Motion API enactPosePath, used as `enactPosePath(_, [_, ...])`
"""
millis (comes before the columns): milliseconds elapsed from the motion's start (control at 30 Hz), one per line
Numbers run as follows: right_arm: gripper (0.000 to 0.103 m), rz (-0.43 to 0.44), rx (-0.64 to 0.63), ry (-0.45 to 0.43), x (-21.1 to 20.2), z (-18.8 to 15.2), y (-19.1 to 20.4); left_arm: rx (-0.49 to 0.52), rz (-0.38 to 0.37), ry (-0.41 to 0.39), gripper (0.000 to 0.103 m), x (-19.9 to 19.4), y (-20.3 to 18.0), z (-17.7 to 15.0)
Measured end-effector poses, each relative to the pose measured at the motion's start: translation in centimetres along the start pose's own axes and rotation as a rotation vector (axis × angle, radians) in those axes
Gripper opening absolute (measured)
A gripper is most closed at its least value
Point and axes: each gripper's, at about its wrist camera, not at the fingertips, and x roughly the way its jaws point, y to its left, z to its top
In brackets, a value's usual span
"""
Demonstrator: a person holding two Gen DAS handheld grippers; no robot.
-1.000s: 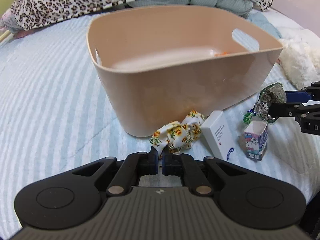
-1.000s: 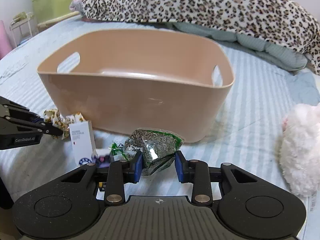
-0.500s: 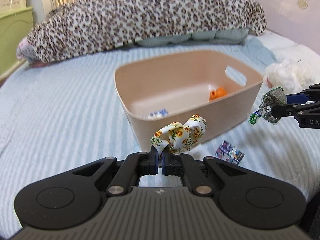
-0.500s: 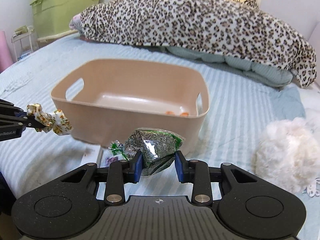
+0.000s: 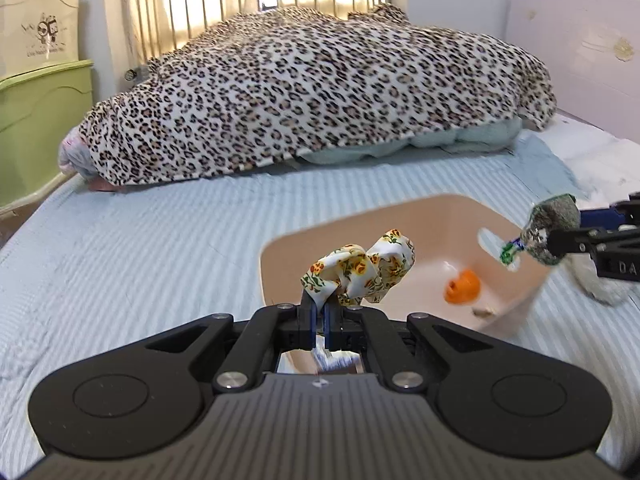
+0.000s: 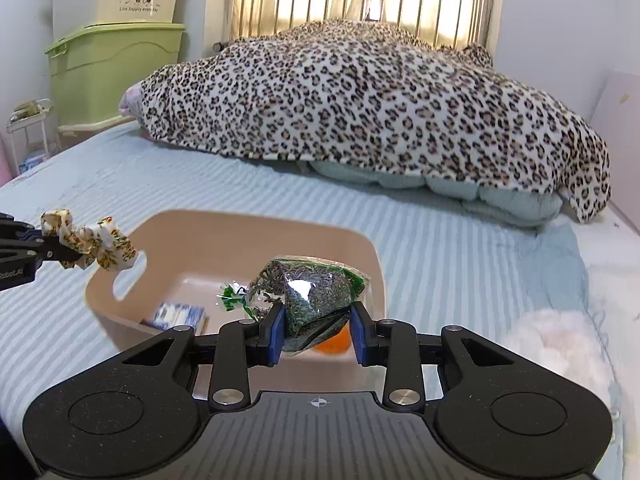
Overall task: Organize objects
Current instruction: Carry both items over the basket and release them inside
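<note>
Scrunchie (image 5: 362, 270) and seed packet (image 6: 316, 292) are hovering over the beige bin (image 5: 280, 248) at lower centre.
Left gripper (image 5: 320, 312) is pinching the floral scrunchie, right gripper (image 6: 318, 334) is clamping the packet; an orange toy (image 5: 462, 286) and small carton (image 6: 176, 314) are already lying inside, both drops pending.

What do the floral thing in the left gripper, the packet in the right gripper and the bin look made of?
Floral scrunchie: soft printed fabric, matte; it bunches in gathered folds. Packet: clear glossy plastic film, glare on its creases, dark dried bits inside. Bin: beige, likely rigid moulded plastic, smooth faint sheen, cut-out handle.
</note>
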Motion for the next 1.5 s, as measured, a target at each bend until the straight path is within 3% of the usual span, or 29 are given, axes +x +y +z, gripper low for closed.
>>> enactPosePath(267, [0.031, -0.028, 0.004, 0.031, 4.7, 1.1, 0.2, -0.018, 0.038, 0.077, 0.004, 5.7, -0.9, 1.6])
enactPosePath(533, [0.031, -0.041, 0.021, 0.126, 9.2, -0.1, 0.2, 0.002, 0.053, 0.201, 0.004, 11.0, -2.1, -0.1])
enactPosePath(733, [0.032, -0.062, -0.032, 0.195, 10.8, -1.1, 0.6, 0.000, 0.038, 0.262, 0.007, 12.4, -2.3, -1.1])
enactPosePath(767, [0.033, -0.060, -0.039, 0.206, 10.8, -1.2, 0.6, 0.015, 0.039, 0.259, 0.013, 12.2, -2.5, -1.2])
enactPosePath(800, [0.043, -0.063, -0.039, 0.205, 10.7, -1.1, 0.5, 0.022, 0.042, 0.250, 0.017, 11.9, -2.5, -1.2])
enactPosePath(833, [0.043, -0.060, -0.033, 0.199, 10.4, -1.1, 0.5, 0.021, 0.049, 0.246, 0.021, 11.7, -2.5, -1.1])
enactPosePath(900, [0.051, -0.051, -0.014, 0.190, 9.6, -0.9, 0.2, 0.001, 0.050, 0.241, 0.056, 11.0, -2.3, -0.9])
enactPosePath(967, [0.060, -0.039, -0.007, 0.175, 8.6, -0.7, 0.1, -0.015, 0.060, 0.216, 0.072, 9.9, -2.1, -0.7])
enactPosePath(1100, [0.076, -0.027, -0.007, 0.135, 5.7, -0.3, -0.2, -0.012, 0.048, 0.190, 0.075, 7.5, -1.6, -0.3])
enactPosePath(1300, [0.078, 0.004, -0.001, 0.133, 2.7, -1.1, -0.3, 0.014, 0.055, 0.168, 0.081, 4.3, -1.7, -0.8])
enactPosePath(1500, [0.078, 0.019, -0.011, 0.182, 1.8, -3.6, 0.7, 0.006, 0.042, 0.196, 0.087, 2.4, -2.2, -2.5])
